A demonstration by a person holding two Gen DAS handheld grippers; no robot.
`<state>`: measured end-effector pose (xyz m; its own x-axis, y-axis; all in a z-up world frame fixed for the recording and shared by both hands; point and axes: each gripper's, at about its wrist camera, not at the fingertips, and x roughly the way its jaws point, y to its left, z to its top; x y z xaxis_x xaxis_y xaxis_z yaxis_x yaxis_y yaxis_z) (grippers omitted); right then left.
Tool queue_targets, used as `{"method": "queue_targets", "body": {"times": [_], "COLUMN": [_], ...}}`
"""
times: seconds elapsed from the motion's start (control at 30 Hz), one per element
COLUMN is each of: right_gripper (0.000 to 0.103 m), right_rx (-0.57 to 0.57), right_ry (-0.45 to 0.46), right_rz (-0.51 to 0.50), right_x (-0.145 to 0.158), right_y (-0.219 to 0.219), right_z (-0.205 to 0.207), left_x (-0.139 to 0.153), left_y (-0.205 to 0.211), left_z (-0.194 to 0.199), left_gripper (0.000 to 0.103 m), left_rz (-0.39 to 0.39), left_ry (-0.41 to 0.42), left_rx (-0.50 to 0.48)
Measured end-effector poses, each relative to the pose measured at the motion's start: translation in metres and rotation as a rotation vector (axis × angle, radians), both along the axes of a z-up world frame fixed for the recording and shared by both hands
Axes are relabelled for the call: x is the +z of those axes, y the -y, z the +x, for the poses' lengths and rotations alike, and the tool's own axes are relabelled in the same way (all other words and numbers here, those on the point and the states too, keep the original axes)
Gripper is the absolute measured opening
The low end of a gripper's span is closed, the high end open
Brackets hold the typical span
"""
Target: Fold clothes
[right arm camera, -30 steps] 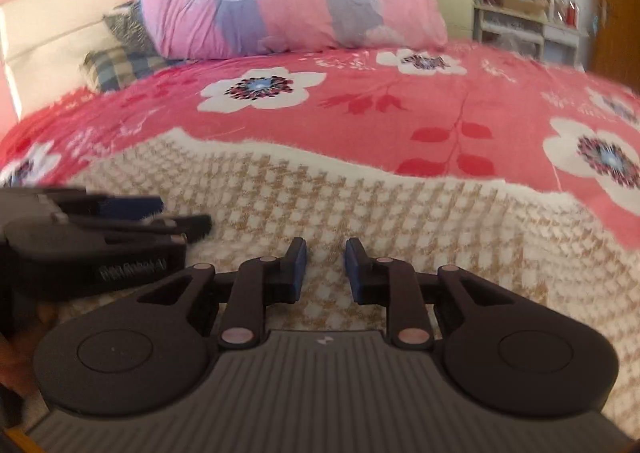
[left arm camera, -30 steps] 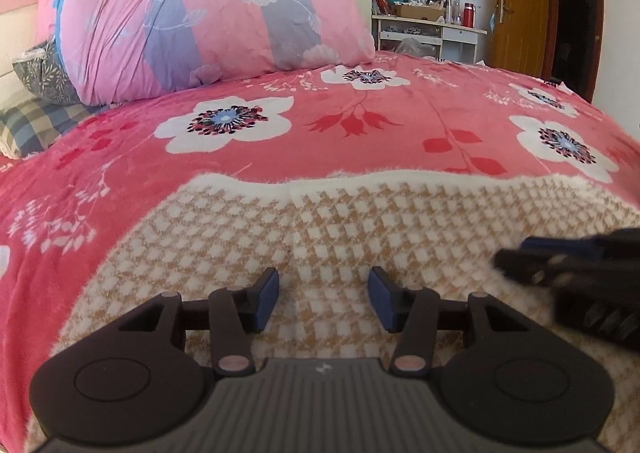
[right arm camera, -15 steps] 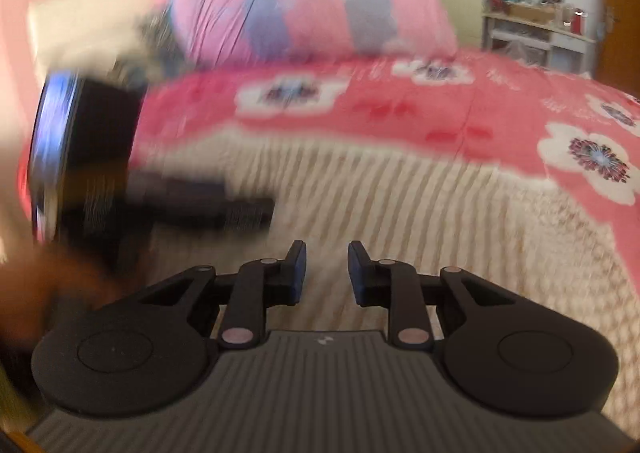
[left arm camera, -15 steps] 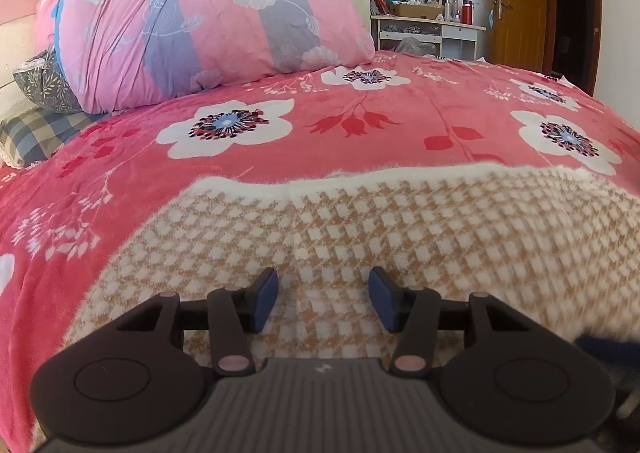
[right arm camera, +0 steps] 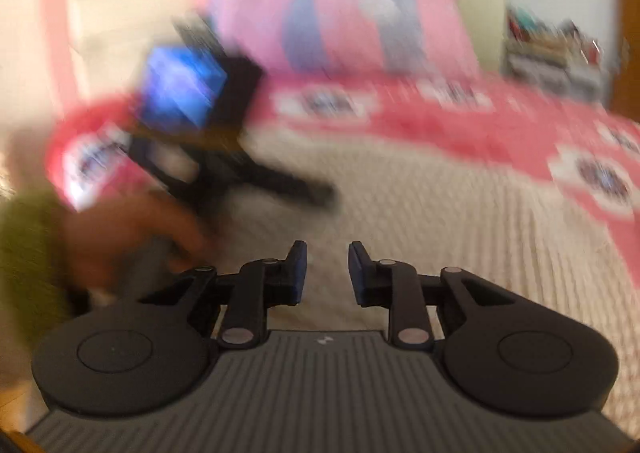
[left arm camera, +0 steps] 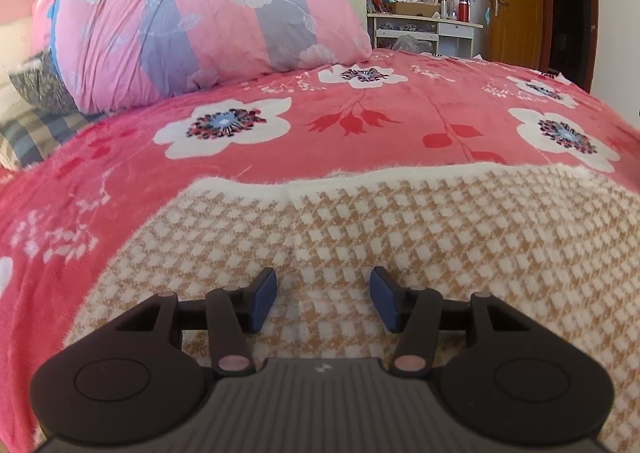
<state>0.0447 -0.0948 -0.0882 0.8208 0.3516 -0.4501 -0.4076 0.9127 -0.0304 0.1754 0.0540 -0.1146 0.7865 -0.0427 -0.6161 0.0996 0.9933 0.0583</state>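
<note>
The checked garment point(left arm camera: 420, 245), a fuzzy tan-and-cream knit, is lying spread flat on the near part of the bed, and we are hovering over it with both grippers. Nearest to us, the left gripper point(left arm camera: 322, 299) is hanging just above the knit with its blue pads apart and nothing between them; we are not gripping any cloth there. The right gripper point(right arm camera: 327, 273) is also standing slightly apart, its gap narrower, and empty; under it the garment point(right arm camera: 460, 221) is showing only as a pale blur.

What is changing is on the right side. A second ago the right gripper was sitting close beside the left one, low at the near hem; now we are swinging it sideways, so its view is smearing, and the left tool with its blue screen point(right arm camera: 182, 93) and the hand point(right arm camera: 132, 237) holding it are appearing further off to the left. In the left view the right gripper is no longer showing at all, while the left one has stayed put. We judge we are spreading the two grippers toward opposite edges, ready to pinch and fold; no fold looks begun.

Beyond the garment's cream far edge, the pink flowered bedspread point(left arm camera: 360, 121) is running back to a striped pink pillow point(left arm camera: 200, 17), with a cluttered white desk point(left arm camera: 424, 29) and a wooden door point(left arm camera: 516, 1) behind.
</note>
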Motion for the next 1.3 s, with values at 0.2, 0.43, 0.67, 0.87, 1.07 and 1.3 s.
{"method": "queue_targets", "body": {"times": [0.2, 0.43, 0.67, 0.87, 1.07, 1.3], "right_gripper": [0.022, 0.035, 0.048, 0.054, 0.057, 0.059], "right_rx": [0.006, 0.111, 0.308, 0.422, 0.479, 0.447], "right_ry": [-0.019, 0.121, 0.151, 0.210, 0.228, 0.233], "right_rz": [-0.098, -0.084, -0.200, -0.355, -0.453, -0.507], "right_x": [-0.031, 0.002, -0.015, -0.020, -0.034, -0.051], "right_y": [-0.008, -0.009, -0.061, -0.108, -0.144, -0.175], "right_z": [-0.005, -0.045, -0.053, -0.064, -0.052, -0.023], "left_x": [0.016, 0.056, 0.007, -0.023, -0.023, -0.004], "left_y": [-0.029, -0.158, -0.223, -0.234, -0.231, -0.223], "left_z": [-0.012, -0.094, -0.114, -0.114, -0.115, -0.107], "left_gripper": [0.056, 0.079, 0.078, 0.063, 0.040, 0.048], "left_rz": [-0.135, -0.424, -0.532, -0.811, -0.922, -0.982], "left_ry": [-0.019, 0.019, -0.222, -0.282, -0.286, -0.270], "left_rx": [-0.029, 0.101, 0.208, 0.149, 0.110, 0.021]}}
